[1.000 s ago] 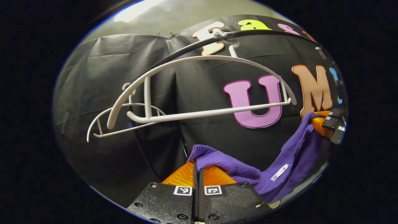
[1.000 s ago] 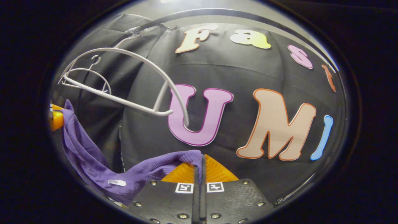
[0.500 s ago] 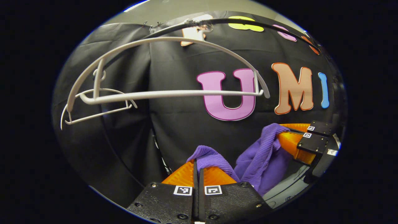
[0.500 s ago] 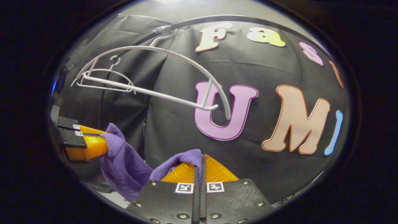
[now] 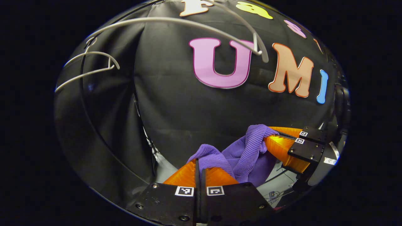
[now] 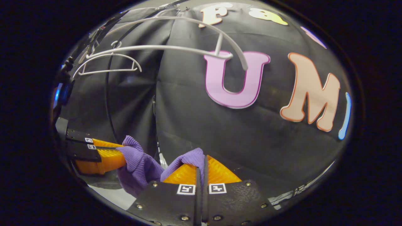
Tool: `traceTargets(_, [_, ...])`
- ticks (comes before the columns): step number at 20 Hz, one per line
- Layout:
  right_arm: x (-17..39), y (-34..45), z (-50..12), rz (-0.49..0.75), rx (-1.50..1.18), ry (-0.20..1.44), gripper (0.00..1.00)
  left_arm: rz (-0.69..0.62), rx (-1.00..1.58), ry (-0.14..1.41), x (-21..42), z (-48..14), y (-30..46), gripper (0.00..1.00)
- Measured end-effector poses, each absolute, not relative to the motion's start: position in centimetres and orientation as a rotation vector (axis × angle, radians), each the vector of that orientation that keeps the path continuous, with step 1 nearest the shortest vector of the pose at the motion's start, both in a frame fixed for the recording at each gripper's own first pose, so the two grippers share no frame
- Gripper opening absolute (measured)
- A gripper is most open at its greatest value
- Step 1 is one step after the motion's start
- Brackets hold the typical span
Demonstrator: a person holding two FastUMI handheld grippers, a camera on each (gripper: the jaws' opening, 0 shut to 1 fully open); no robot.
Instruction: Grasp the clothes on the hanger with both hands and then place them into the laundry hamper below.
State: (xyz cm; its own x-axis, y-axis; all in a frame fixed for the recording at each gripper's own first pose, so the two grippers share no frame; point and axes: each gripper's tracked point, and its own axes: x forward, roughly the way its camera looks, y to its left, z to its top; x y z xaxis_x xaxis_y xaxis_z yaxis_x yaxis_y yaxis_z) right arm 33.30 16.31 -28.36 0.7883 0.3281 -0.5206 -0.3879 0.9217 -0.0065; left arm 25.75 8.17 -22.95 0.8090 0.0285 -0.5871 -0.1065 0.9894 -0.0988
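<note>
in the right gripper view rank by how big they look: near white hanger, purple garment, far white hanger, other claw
1. near white hanger, widest span
2. purple garment
3. far white hanger and the other claw look alike; not ranked.
Nearness to the camera inflates the garment, so this is apparent size only.

The left gripper view looks forward along its own fingers [image 5: 199, 171] toward the cloth wall [image 5: 188, 110], near it, angled slightly upward. The right gripper view faces the same wall [image 6: 194, 125] from just beside. Both share the white hanger [image 5: 176, 23] [image 6: 157, 47] overhead, the purple garment [image 5: 241, 153] [image 6: 138, 163], and each other's gripper.
</note>
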Motion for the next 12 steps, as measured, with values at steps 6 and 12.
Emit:
traceTargets(6, [31.2,15.4,-33.2,0.411,-0.132,0.723,0.02,0.043,-0.164,0.779,24.7,-27.0,5.0,0.01])
traceTargets(12, [29.0,14.5,-36.4,0.416,-0.169,0.83,0.04,0.043,-0.211,0.878,23.7,-28.9,3.5,0.05])
